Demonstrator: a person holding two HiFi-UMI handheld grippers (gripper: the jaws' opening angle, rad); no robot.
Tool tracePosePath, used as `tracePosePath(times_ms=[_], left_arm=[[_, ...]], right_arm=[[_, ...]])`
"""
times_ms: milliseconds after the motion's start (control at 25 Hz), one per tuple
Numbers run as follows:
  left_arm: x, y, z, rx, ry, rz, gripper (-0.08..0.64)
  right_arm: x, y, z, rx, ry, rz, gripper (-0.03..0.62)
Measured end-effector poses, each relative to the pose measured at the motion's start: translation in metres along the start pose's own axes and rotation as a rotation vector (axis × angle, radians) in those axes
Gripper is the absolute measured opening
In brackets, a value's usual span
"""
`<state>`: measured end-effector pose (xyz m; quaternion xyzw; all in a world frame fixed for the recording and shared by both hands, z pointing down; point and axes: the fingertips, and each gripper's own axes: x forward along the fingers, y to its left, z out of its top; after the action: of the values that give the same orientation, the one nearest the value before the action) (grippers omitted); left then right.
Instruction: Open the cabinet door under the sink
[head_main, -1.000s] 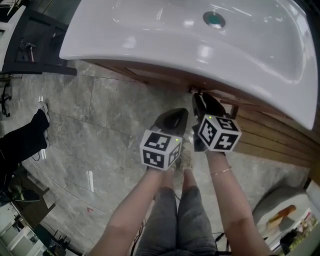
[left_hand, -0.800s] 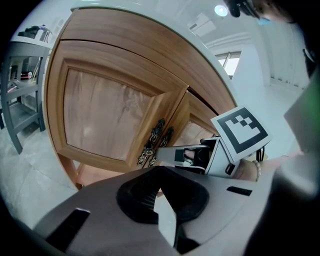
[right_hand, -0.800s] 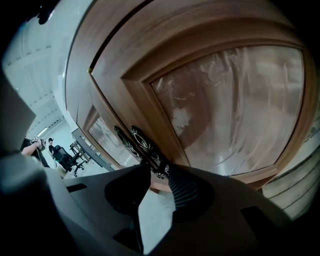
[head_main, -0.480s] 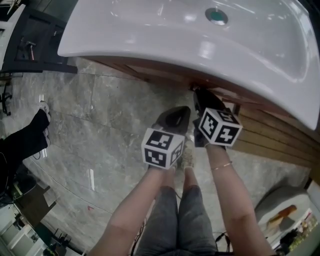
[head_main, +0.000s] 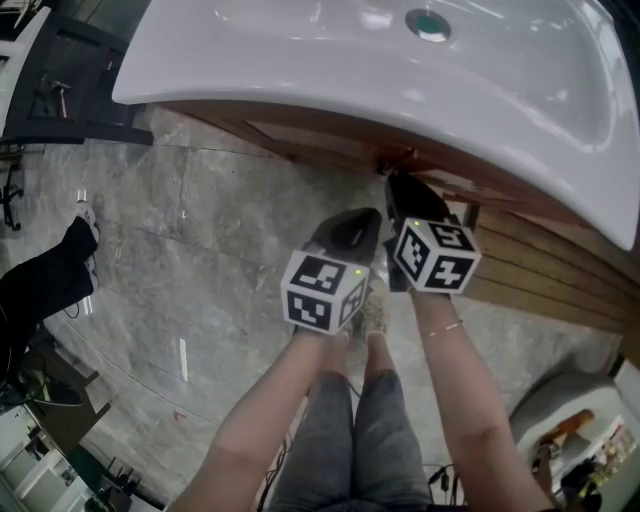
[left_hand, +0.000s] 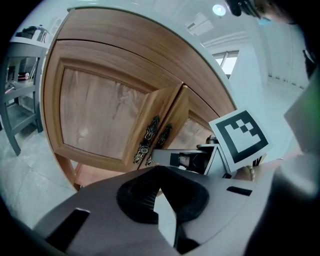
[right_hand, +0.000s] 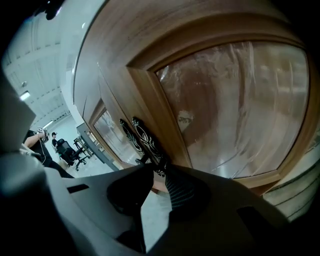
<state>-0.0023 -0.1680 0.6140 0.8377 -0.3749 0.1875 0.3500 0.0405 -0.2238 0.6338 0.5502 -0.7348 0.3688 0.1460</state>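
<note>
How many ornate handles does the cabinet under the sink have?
2. The left-door handle and the right-door handle stand side by side along the centre seam. No others show on either door.

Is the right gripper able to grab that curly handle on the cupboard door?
Probably yes. The right gripper is right up against the dark handle. The handle's lower end sits between its jaws, and nothing blocks the way. The jaws have just been closing but do not look clamped on it yet.

2 cab doors (left_hand: 100, 115) (left_hand: 192, 132), 2 handles (left_hand: 146, 140) (left_hand: 162, 139), 1 sink (head_main: 300, 60), 2 grippers (head_main: 362, 222) (head_main: 398, 185).
</note>
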Motion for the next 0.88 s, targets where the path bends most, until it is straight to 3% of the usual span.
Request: tracePosePath(times_ms=[400, 880], left_arm=[[-0.011, 0.002, 0.009, 0.032, -0.052, 0.036, 0.011], [-0.011, -0.013, 0.01, 0.121, -0.044, -0.02, 0.014]], right_arm=[[-0.01, 0.005, -0.013, -0.08, 0.016, 0.032, 0.083], [-0.026, 0.01, -0.032, -0.161, 0.031, 0.058, 0.083]])
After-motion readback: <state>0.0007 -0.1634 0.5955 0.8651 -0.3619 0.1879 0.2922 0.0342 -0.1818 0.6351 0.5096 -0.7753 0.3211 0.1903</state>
